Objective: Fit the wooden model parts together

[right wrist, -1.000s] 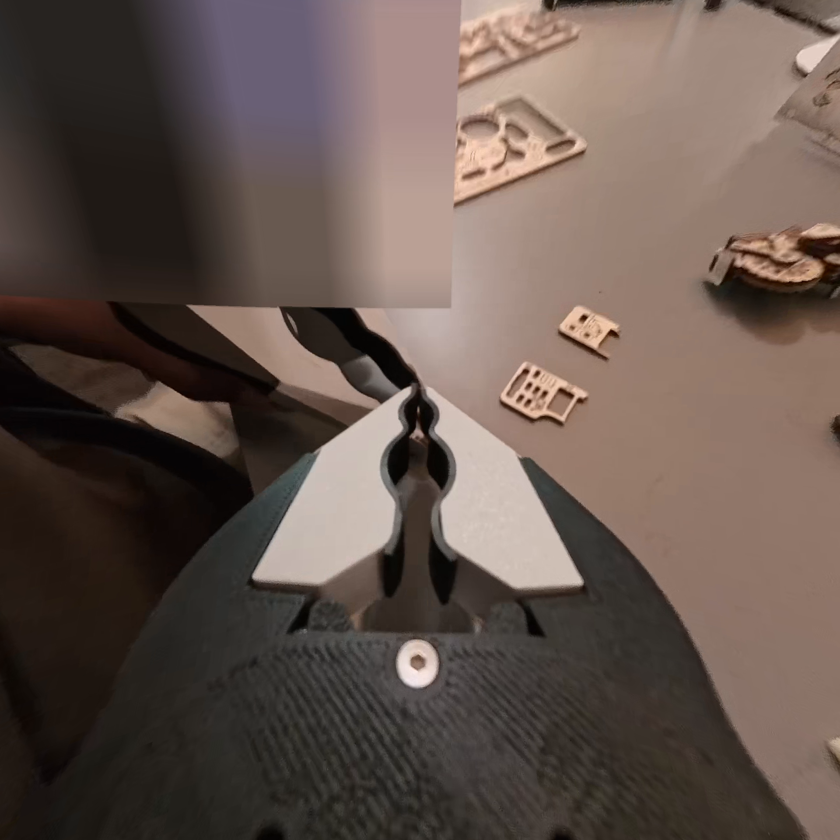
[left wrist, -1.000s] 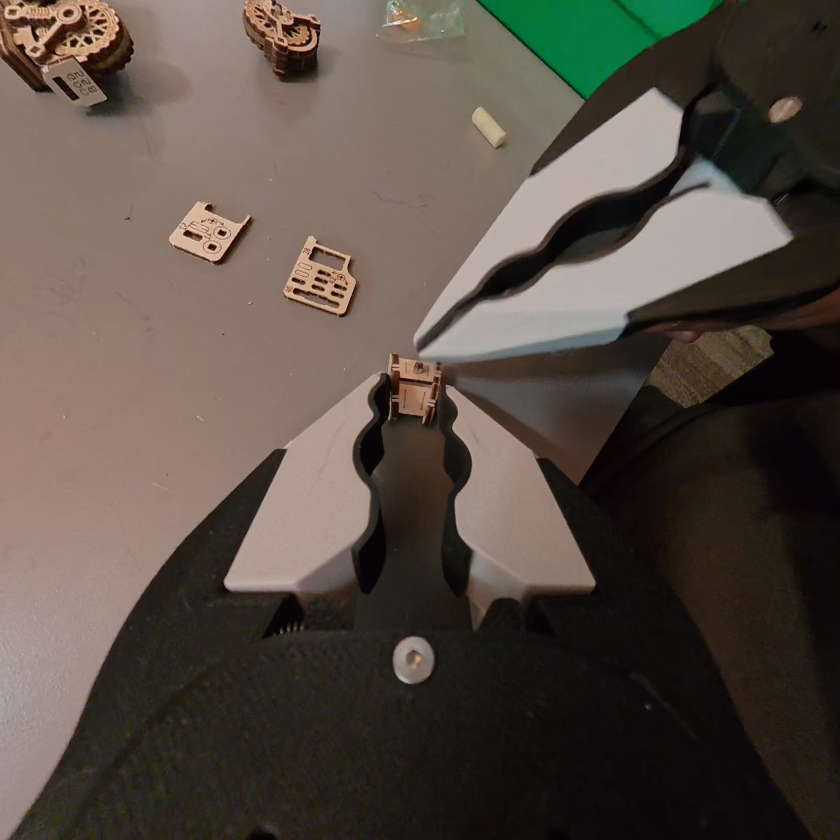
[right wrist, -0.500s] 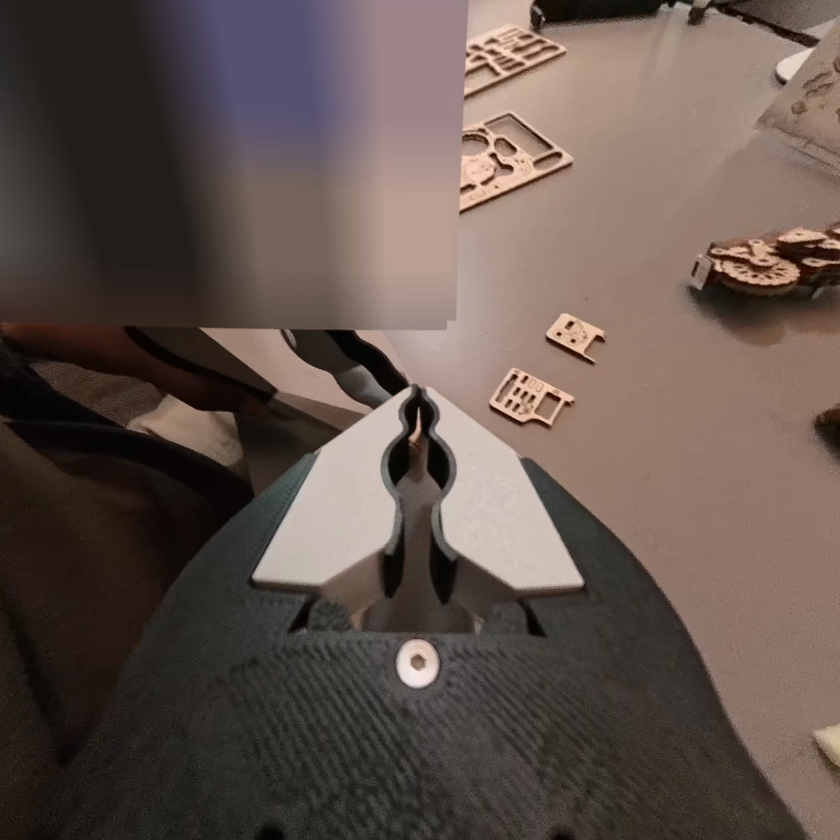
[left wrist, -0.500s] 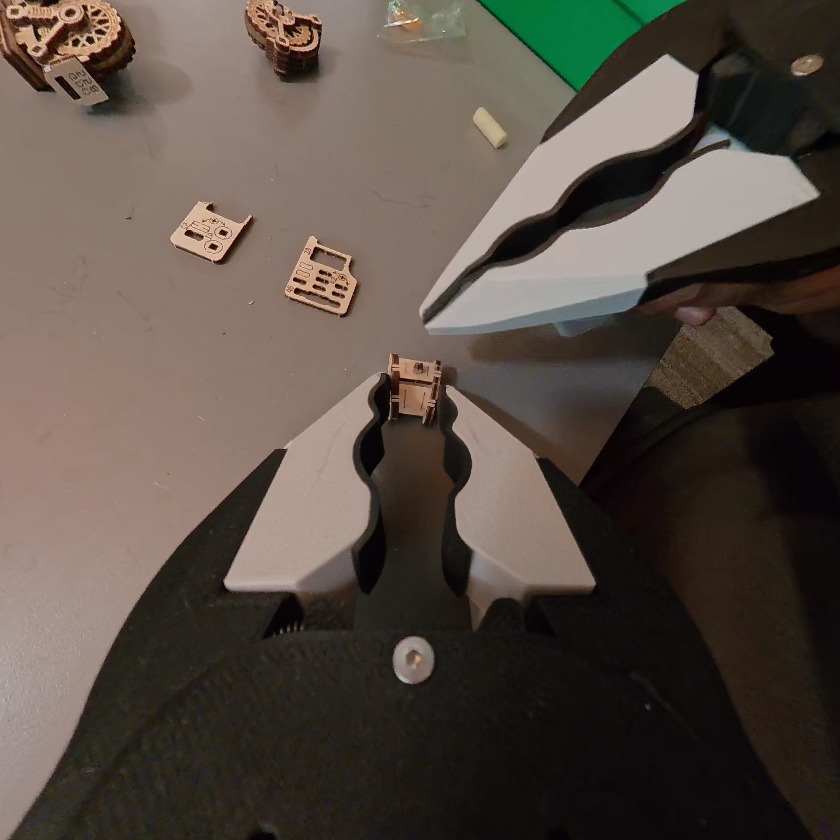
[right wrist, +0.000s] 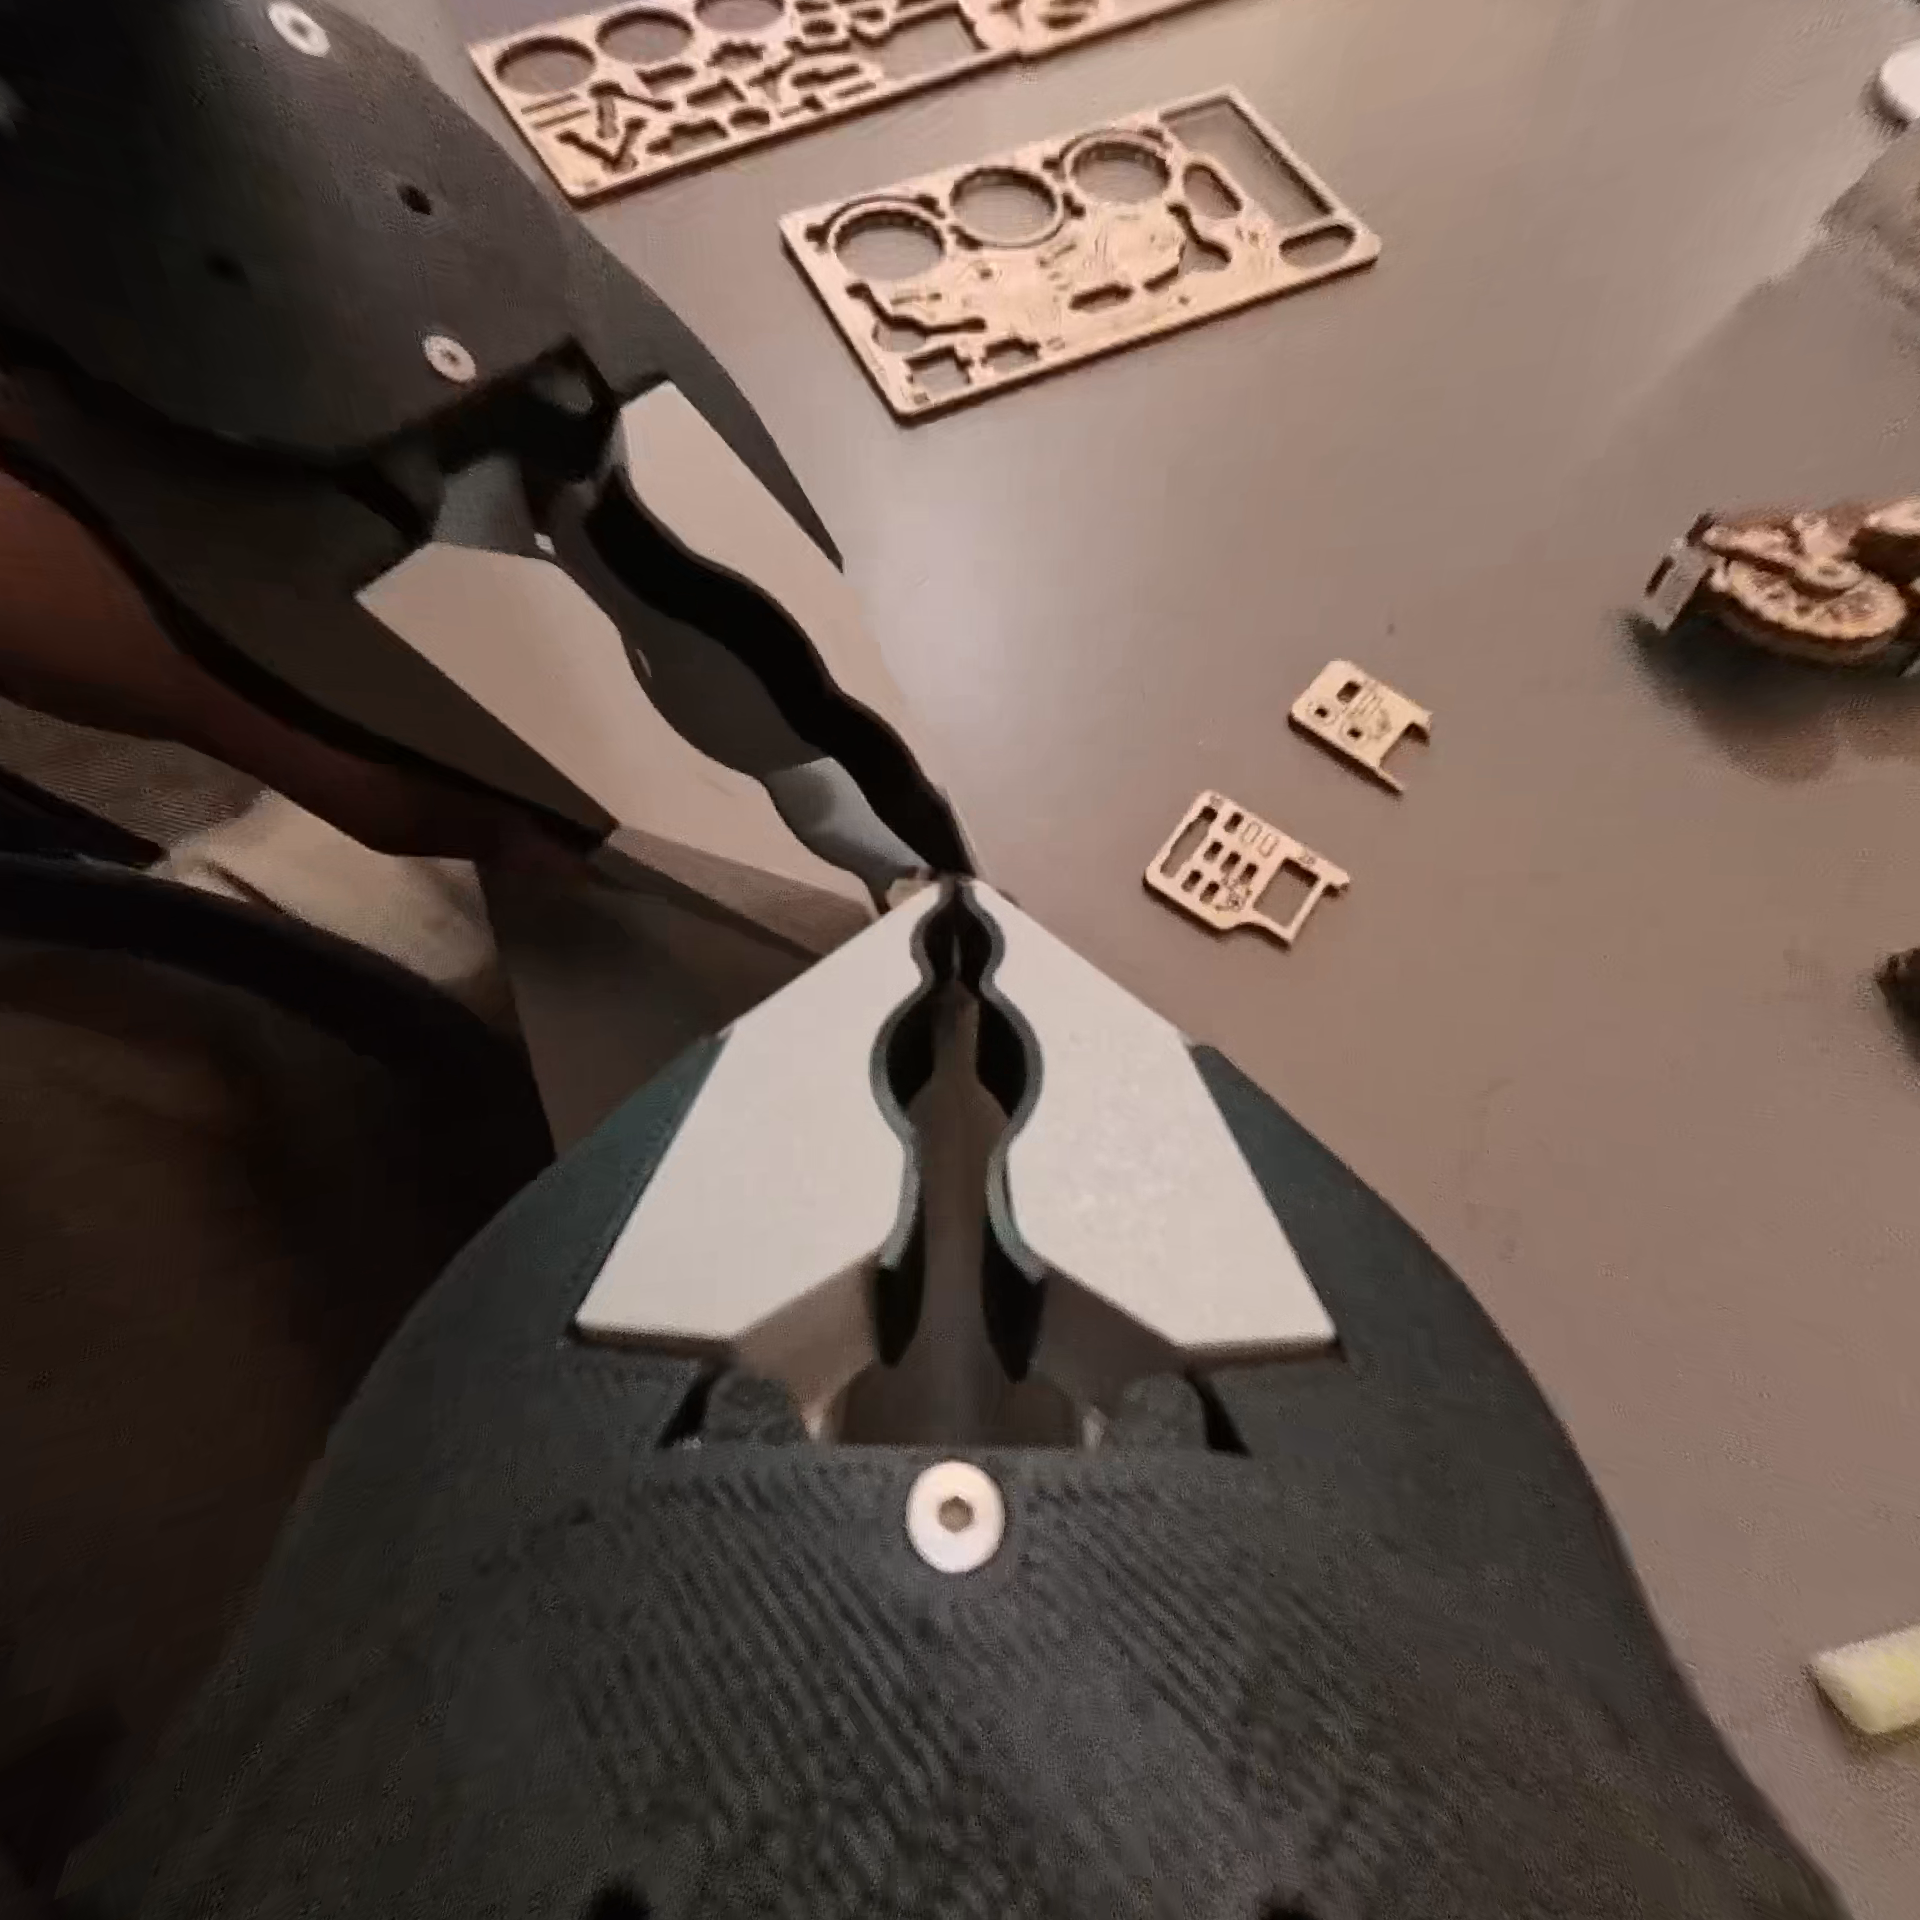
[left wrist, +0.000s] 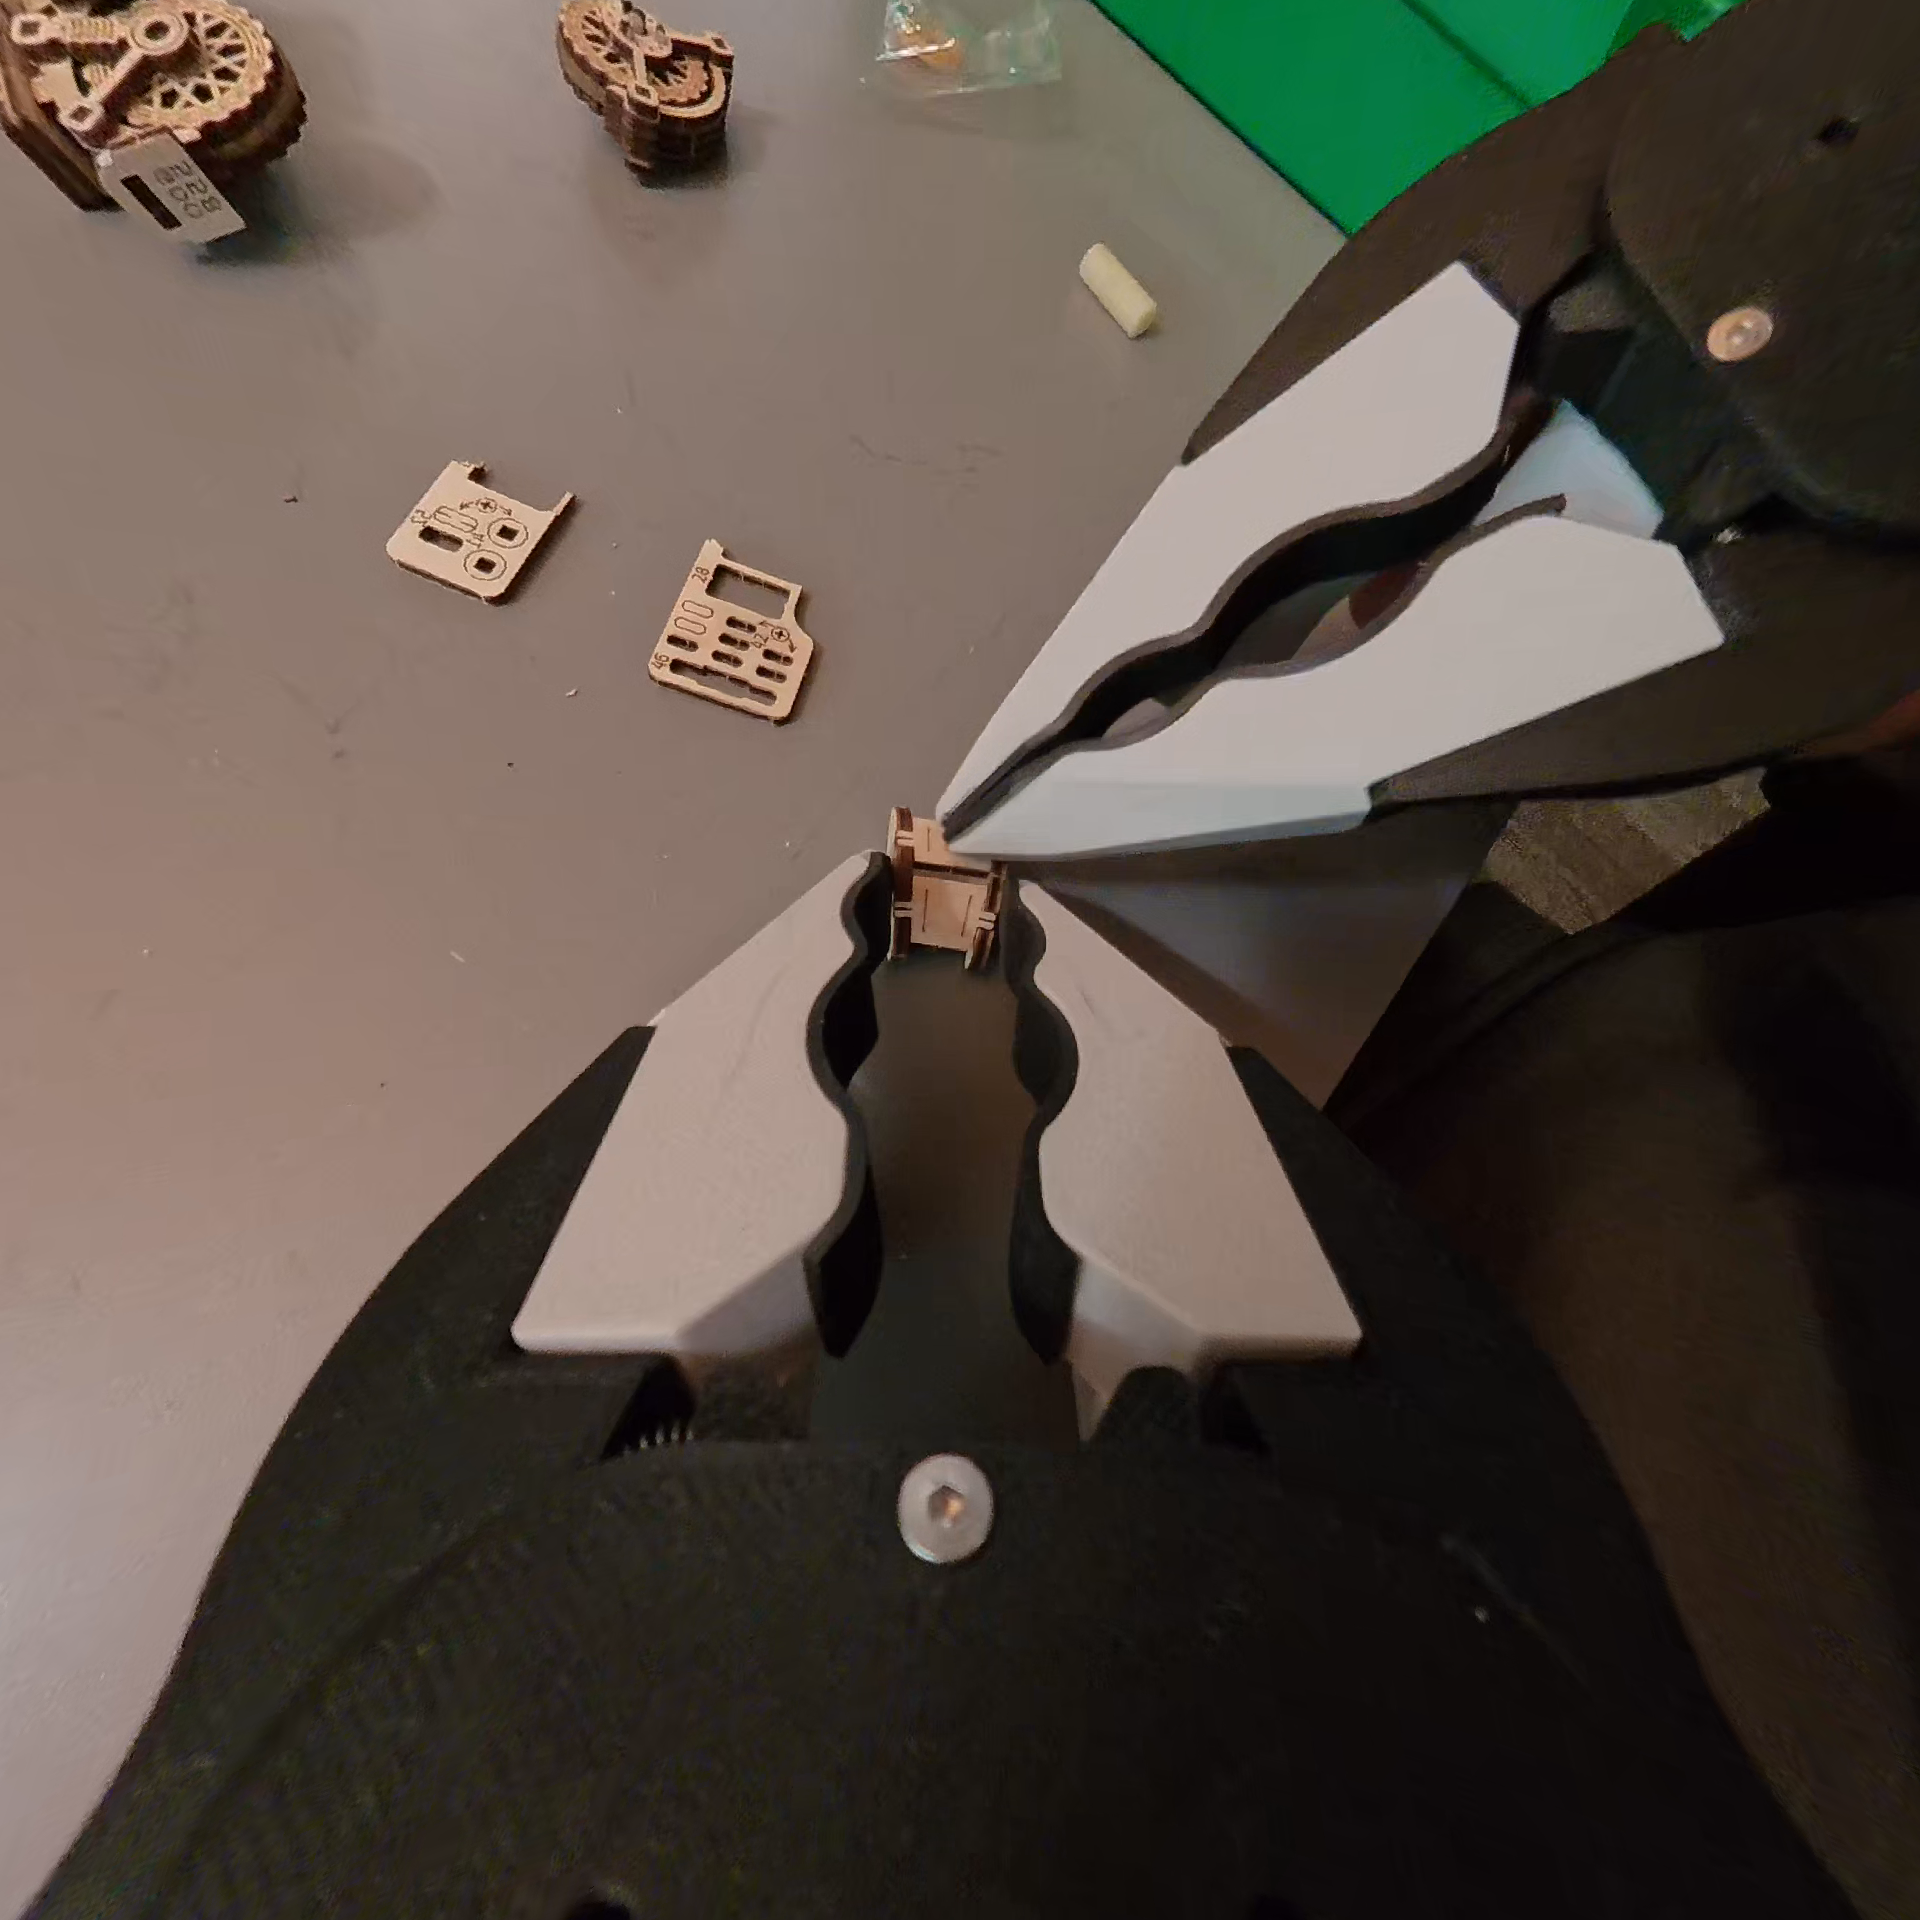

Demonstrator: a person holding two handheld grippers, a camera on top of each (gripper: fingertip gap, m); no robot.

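Note:
My left gripper is shut on a small wooden box-shaped assembly and holds it just above the grey table near its edge. My right gripper comes in from the upper right, jaws closed. Its tip rests on the top of the assembly. In the right wrist view my right gripper meets the left gripper's fingertips tip to tip. Whether a small part sits between the right jaws is hidden.
Two small flat wooden pieces lie on the table to the left. Two built gear models, a plastic bag and a pale stub lie farther off. Cut-out part sheets lie beyond. The tips of both grippers are at nearly the same place.
My right gripper, which hovered a little above and to the right of the assembly, has come down and left onto its top. My left gripper has held still.

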